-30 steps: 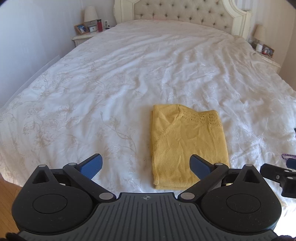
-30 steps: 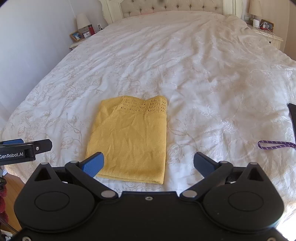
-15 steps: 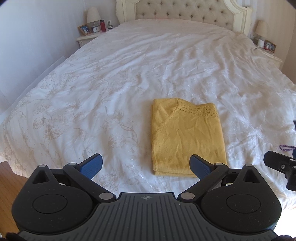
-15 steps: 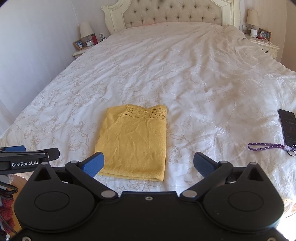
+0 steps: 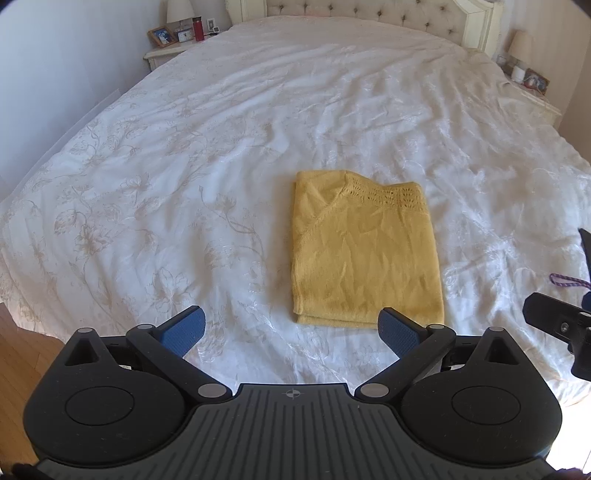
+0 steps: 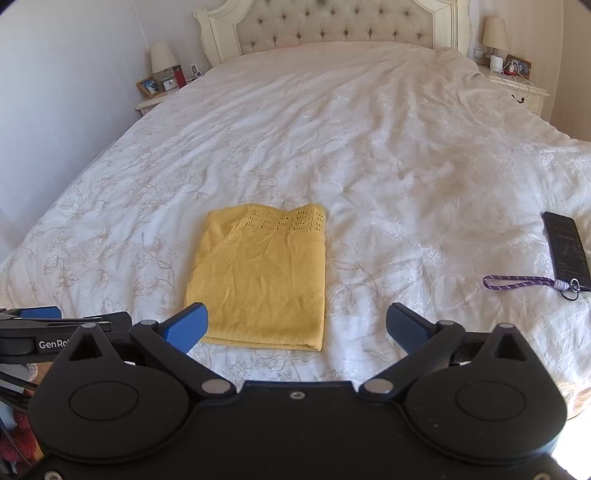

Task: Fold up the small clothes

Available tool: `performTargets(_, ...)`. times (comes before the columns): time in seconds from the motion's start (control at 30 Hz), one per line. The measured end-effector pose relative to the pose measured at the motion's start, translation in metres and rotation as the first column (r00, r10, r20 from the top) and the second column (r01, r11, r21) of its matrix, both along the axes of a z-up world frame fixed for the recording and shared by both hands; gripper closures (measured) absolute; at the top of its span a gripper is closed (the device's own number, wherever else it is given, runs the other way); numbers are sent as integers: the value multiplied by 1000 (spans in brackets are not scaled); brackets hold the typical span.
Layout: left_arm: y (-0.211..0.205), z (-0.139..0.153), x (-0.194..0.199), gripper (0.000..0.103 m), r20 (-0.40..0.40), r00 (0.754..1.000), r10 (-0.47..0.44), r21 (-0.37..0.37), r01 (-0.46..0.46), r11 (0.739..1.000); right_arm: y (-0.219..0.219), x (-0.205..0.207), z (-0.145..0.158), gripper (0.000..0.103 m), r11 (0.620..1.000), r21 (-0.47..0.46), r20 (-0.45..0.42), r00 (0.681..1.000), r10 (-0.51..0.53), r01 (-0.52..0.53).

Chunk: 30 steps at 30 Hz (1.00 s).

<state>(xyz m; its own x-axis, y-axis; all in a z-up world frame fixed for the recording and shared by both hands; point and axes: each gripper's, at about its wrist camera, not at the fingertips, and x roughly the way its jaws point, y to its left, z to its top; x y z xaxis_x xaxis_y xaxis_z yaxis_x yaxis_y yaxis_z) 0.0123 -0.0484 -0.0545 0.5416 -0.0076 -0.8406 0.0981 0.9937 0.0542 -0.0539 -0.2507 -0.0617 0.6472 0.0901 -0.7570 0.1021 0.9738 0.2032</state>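
Both grippers are hanging wide open and empty over the near edge of the bed, the left gripper and the right gripper gripping nothing. Just beyond their fingertips the yellow knit top is lying folded flat on the bed's white cover. Toward the bed's right side a phone is resting with its purple strap.

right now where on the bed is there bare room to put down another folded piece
Widest free patch: the white bedspread between the folded yellow top and the headboard. Also bare: the stretch left of the top toward the wall-side edge, and the strip between the top and the purple lanyard. Crowded at the right edge, where the phone and lanyard lie.
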Motion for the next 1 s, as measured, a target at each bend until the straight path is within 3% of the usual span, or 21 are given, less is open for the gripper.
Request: performTargets(1.0,3,-6,3,2,-44,999,5,9,-5,1000,3,8,-13,1,999,33,-76,997,-24,27)
